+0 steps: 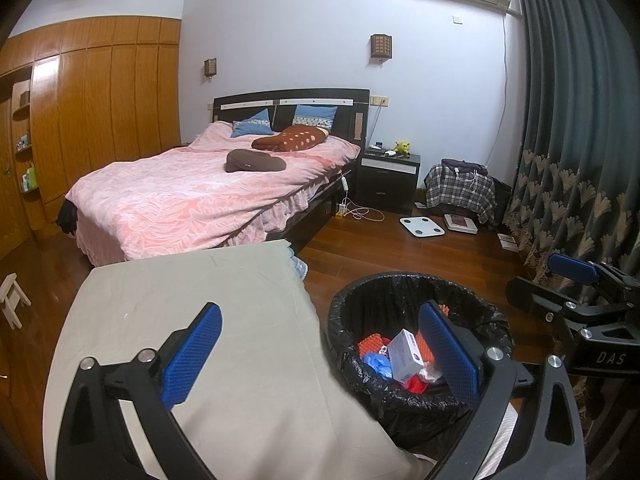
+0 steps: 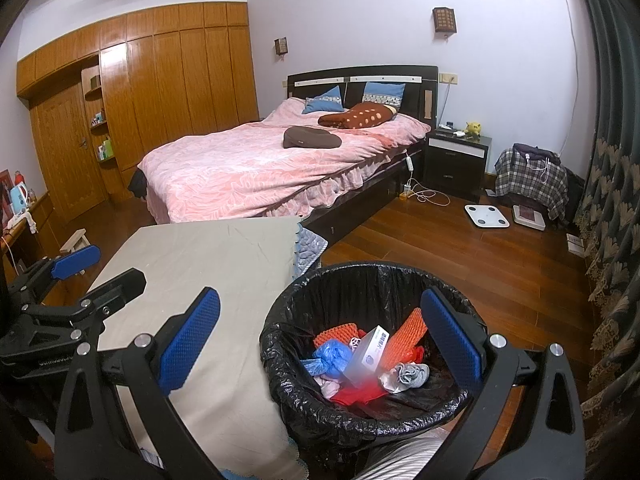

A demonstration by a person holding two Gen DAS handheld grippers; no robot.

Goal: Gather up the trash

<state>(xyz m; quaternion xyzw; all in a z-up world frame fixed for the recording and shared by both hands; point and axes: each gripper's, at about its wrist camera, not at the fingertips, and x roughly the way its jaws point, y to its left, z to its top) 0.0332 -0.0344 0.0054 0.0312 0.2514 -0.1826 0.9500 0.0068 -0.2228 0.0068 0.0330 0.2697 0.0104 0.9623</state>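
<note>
"DAS" in pale letters on the right claw (image 1: 568,280) body, box (image 2: 370,352) print unreadable

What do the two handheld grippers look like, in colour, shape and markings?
Both the left gripper and the right gripper have black angular frames with triangular cut-outs and silver round bolts. Each finger carries a flat, oblong blue pad with a fine dotted texture. The right gripper's body shows white letters "DAS" in the left wrist view. No cables or sleeves are visible.

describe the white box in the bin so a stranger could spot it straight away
Find the round bin with the black plastic liner beside the beige cloth-covered table. Among its orange foam netting and crumpled blue plastic lies a white rectangular cardboard box, the only hard-edged, printed item there.
</note>
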